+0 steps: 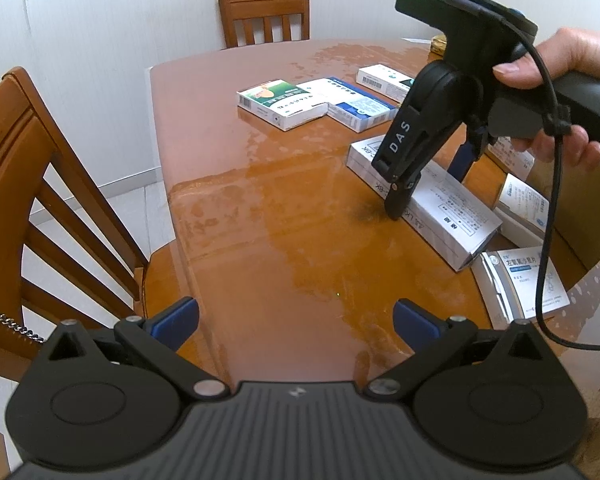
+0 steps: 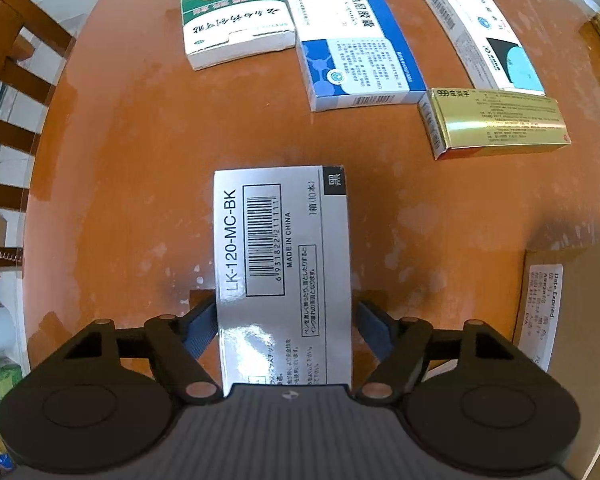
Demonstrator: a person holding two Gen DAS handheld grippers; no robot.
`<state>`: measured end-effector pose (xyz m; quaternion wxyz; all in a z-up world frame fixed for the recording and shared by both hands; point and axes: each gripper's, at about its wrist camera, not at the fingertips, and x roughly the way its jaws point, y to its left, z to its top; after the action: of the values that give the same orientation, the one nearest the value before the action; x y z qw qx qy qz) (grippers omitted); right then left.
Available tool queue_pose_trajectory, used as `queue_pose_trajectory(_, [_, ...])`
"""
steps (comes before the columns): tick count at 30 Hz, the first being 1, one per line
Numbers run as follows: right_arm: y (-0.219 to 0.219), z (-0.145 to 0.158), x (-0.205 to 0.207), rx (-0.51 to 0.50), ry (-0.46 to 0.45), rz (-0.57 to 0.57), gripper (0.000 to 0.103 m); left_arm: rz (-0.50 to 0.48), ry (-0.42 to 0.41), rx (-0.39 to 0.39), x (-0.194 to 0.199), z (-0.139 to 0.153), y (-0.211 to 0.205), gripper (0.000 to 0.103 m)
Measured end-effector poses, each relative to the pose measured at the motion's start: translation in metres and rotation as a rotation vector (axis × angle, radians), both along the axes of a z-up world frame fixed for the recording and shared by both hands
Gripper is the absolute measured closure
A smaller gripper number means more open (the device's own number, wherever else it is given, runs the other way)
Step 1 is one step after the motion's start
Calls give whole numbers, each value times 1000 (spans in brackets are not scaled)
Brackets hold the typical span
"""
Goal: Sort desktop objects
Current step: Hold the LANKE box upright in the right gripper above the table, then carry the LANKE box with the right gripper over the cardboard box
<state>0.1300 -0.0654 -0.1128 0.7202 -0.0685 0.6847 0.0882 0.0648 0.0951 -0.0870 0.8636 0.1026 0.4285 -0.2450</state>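
The right gripper (image 2: pixel 286 326) points straight down at the table (image 2: pixel 140 160), its blue fingers (image 2: pixel 202 328) standing apart on either side of the long white pen box (image 2: pixel 280 240); the left pad looks at the box's edge, the right one just clear. The box runs lengthwise away from the fingers. Beyond its far end lie a green-and-white box (image 2: pixel 236 20), a blue-and-white box (image 2: pixel 352 44) and a gold box (image 2: pixel 496 124). The left gripper (image 1: pixel 294 322) hangs open over bare table.

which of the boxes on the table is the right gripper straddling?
The long silver-white box printed LK-120-MC-BK. It lies between the right gripper's fingers; the green-topped box, blue-and-white box and gold box sit apart, farther up the table.
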Motion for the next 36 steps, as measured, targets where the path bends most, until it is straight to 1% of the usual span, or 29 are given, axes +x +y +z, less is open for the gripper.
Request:
queue_pose_trajectory(6, [0, 0, 0, -3, 17, 10, 27, 6, 3, -8, 0, -1, 1, 0])
queue_pose_trajectory(8, [0, 2, -1, 1, 13, 9, 34, 7, 5, -9, 0, -1, 2, 0])
queue_pose_trajectory(20, [-9, 7, -14, 38, 17, 4, 34, 25, -4, -13, 0, 0, 5, 0])
queue_pose_trajectory(29, [-15, 21, -23, 63, 3, 2, 34, 25, -10, -8, -1, 0, 3, 0])
queue_pose_trajectory(36, [-16, 34, -36, 69, -6, 32, 34, 21, -15, -5, -5, 2, 2, 0])
